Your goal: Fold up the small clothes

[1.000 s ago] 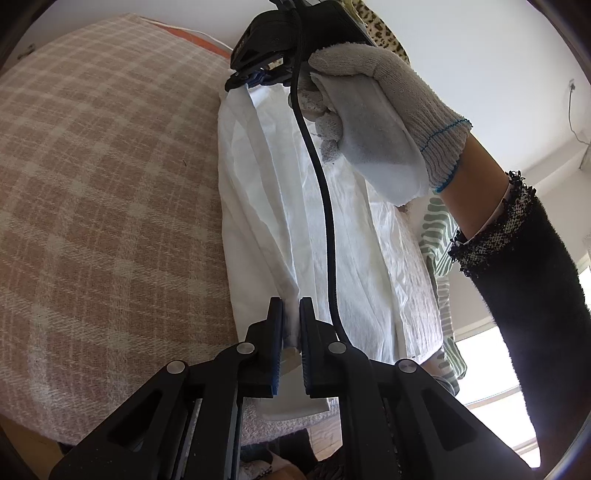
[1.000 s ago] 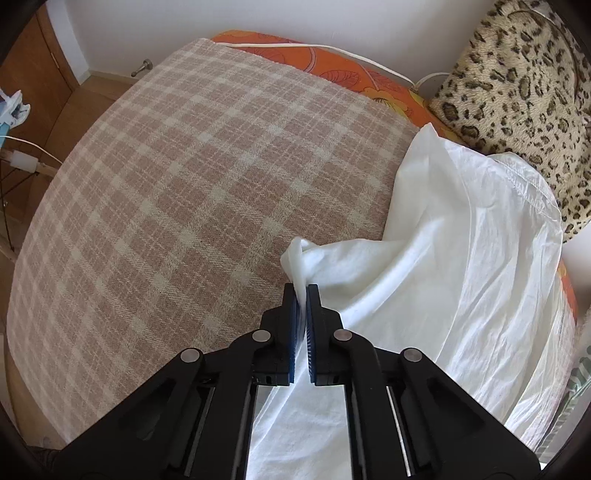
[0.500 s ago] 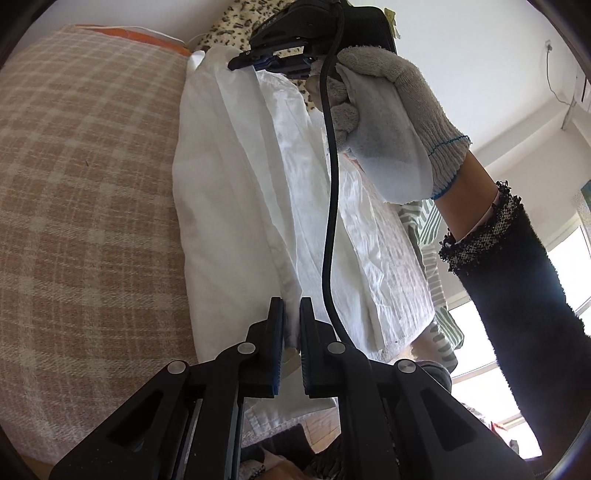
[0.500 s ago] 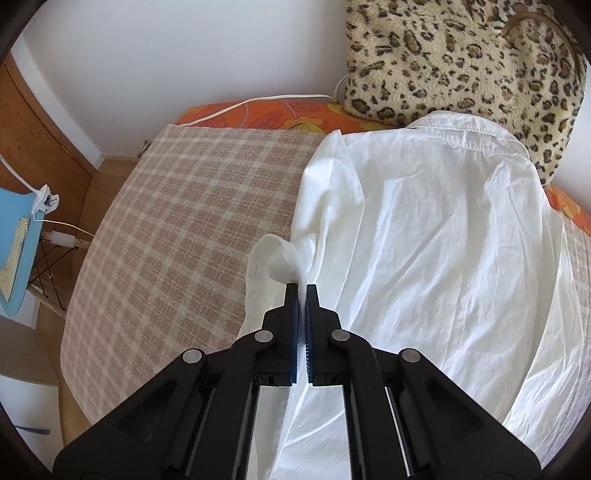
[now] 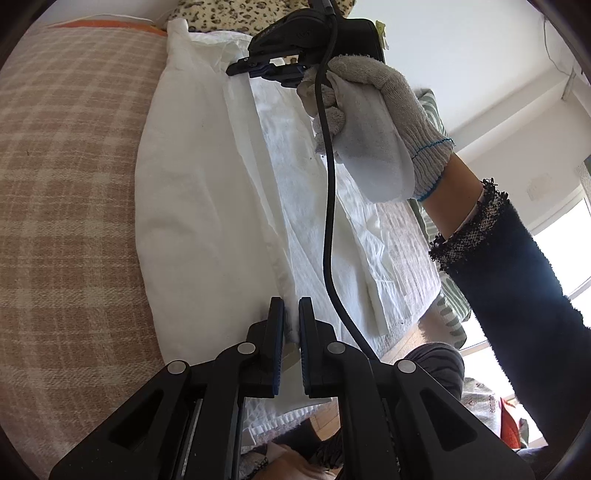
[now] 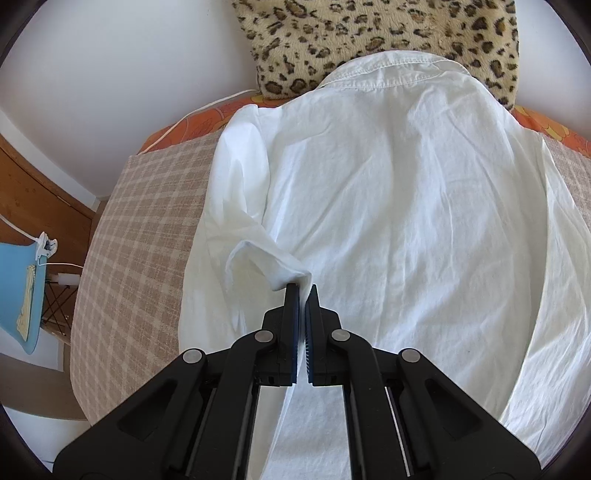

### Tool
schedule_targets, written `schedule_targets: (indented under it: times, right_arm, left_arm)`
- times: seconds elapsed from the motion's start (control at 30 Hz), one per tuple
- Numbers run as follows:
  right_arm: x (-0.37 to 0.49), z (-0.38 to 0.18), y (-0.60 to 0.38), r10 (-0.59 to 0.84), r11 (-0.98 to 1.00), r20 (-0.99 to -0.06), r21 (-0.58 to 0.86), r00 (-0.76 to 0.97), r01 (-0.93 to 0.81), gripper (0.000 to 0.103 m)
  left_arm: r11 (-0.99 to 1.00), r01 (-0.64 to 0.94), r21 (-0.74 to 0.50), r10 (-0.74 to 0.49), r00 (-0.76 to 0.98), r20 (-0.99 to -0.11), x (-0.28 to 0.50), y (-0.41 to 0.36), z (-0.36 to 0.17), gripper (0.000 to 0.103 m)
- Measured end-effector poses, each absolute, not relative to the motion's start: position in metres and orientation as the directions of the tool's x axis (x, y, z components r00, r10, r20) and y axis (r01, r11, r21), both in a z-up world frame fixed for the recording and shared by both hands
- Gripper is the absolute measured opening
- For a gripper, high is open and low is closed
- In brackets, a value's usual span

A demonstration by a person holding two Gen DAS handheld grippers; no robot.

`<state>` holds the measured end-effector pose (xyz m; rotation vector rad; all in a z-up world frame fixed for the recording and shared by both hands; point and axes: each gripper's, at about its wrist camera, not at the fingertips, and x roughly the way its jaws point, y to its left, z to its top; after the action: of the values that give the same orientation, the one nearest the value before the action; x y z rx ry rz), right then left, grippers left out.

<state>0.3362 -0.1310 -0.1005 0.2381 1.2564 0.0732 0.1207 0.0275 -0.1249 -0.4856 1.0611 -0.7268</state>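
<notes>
A white collared shirt (image 6: 399, 206) lies back up on a bed with a checked cover (image 6: 136, 266), its collar towards a leopard-print pillow (image 6: 369, 33). My right gripper (image 6: 302, 288) is shut on a pinch of the shirt's left side, a sleeve fold bunched just before its tips. In the left wrist view the same shirt (image 5: 199, 192) runs away from me, its side edge folded over the body. My left gripper (image 5: 291, 306) is shut on the near hem of that folded edge. The right gripper (image 5: 266, 68), held by a gloved hand (image 5: 384, 122), shows at the shirt's far end.
A black cable (image 5: 328, 206) hangs from the right gripper across the shirt. A green striped garment (image 5: 443, 288) lies at the bed's right edge. A blue board (image 6: 18, 295) stands on the floor left of the bed, and an orange sheet (image 6: 192, 125) shows near the wall.
Both grippers have carried the shirt's side edge across towards its middle. The fold now lies over the body and the collar has come into the right wrist view.
</notes>
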Motion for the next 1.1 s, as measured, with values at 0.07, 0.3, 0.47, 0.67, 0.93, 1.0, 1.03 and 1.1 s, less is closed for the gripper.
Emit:
schedule_targets:
  times: [0.07, 0.3, 0.47, 0.67, 0.93, 1.0, 1.03, 1.1]
  right_arm:
    - [0.335, -0.107, -0.139, 0.199, 0.966, -0.93, 0.239, 0.309, 0.097, 0.003]
    - [0.33, -0.11, -0.153, 0.23, 0.953, -0.917, 0.28, 0.325, 0.116, 0.004]
    - [0.327, -0.106, -0.157, 0.238, 0.951, -0.912, 0.289, 0.333, 0.113, 0.003]
    - [0.325, -0.102, -0.167, 0.258, 0.938, -0.903, 0.319, 0.344, 0.134, 0.004]
    - [0.317, -0.103, -0.167, 0.286, 0.946, -0.909, 0.319, 0.304, 0.063, 0.007]
    - [0.314, -0.1, -0.171, 0.321, 0.937, -0.902, 0.347, 0.289, 0.043, 0.025]
    - [0.312, -0.096, -0.172, 0.328, 0.936, -0.896, 0.352, 0.298, 0.026, 0.036]
    - [0.308, -0.085, -0.175, 0.322, 0.939, -0.877, 0.344, 0.356, -0.002, 0.067]
  left_arm:
    - [0.677, 0.314, -0.666, -0.736, 0.283, -0.615, 0.118, 0.016, -0.122, 0.009]
    - [0.673, 0.395, -0.625, -0.737, 0.291, -0.61, 0.099, 0.033, -0.097, 0.018]
    - [0.739, 0.346, -0.578, -0.672, 0.433, -0.601, 0.1, 0.087, -0.086, 0.018]
    - [0.747, 0.253, -0.615, -0.654, 0.446, -0.611, 0.116, 0.109, -0.115, 0.018]
    - [0.771, 0.335, -0.542, -0.635, 0.336, -0.695, 0.127, 0.066, -0.132, 0.018]
    - [0.779, 0.338, -0.527, -0.623, 0.328, -0.71, 0.127, 0.064, -0.135, 0.018]
    - [0.782, 0.337, -0.525, -0.62, 0.328, -0.713, 0.131, 0.063, -0.136, 0.018]
    - [0.78, 0.337, -0.527, -0.622, 0.327, -0.711, 0.134, 0.063, -0.136, 0.018]
